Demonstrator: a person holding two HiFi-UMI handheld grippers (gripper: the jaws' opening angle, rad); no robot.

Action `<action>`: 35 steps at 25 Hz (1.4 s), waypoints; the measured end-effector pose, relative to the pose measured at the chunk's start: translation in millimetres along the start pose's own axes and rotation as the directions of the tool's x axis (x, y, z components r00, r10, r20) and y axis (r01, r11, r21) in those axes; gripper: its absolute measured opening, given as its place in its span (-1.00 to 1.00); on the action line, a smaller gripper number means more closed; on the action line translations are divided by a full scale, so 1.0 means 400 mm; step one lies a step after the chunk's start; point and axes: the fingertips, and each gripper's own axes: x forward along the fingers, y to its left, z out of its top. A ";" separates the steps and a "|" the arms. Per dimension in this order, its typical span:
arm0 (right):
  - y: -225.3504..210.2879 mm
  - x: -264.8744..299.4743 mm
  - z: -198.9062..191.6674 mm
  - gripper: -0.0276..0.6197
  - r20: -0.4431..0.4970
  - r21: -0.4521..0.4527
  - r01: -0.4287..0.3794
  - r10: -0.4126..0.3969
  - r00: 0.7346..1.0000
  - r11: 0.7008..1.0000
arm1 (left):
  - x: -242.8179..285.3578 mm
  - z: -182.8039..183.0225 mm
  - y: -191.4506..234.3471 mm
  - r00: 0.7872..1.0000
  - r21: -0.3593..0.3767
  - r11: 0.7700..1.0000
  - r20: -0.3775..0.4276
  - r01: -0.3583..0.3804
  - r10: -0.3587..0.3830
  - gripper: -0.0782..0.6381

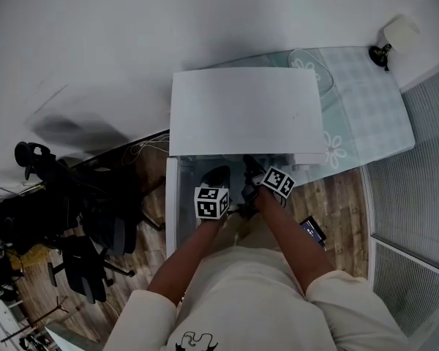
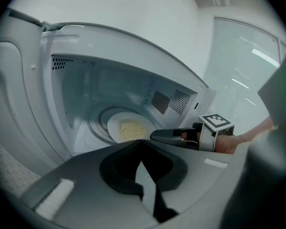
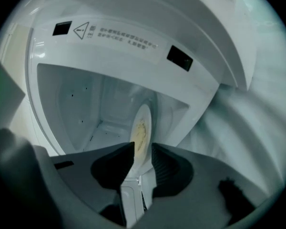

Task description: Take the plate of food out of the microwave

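Head view: we hold the left gripper [image 1: 218, 174] and right gripper [image 1: 249, 164] at the open microwave's [image 1: 245, 112] mouth.

Left gripper view: our fingers [image 2: 119, 166] meet. The plate of food [image 2: 128, 128] sits inside the microwave.

Right gripper view: our fingers [image 3: 169, 166] stand apart, empty.

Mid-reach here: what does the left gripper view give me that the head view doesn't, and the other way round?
Only the left gripper view: the inside of the microwave, with the plate of yellowish food lying on the turntable.
Only the head view: the microwave's white top seen from above, the table at its right, and the office chairs at the left.
Both: the right tool with its marker cube, extended into the microwave's doorway.
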 end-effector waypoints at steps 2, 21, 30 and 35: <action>0.004 0.011 0.001 -0.56 0.002 0.023 -0.010 0.010 1.000 1.000 | -0.005 0.001 0.003 1.000 0.000 1.000 0.000 -0.002 0.002 -0.77; 0.024 -0.041 -0.033 -0.86 -0.027 0.173 -0.099 0.105 0.994 0.980 | -0.050 0.017 -0.029 0.998 0.055 0.998 0.042 0.043 -0.045 -0.77; 0.104 -0.178 -0.045 -0.86 -0.151 0.160 -0.141 0.166 0.974 0.977 | -0.157 0.040 -0.112 0.987 0.101 0.988 0.101 0.117 -0.127 -0.77; 0.134 -0.285 -0.067 -0.86 -0.248 0.131 -0.120 0.149 0.957 0.984 | -0.222 0.048 -0.151 0.979 0.153 0.979 0.130 0.137 -0.157 -0.77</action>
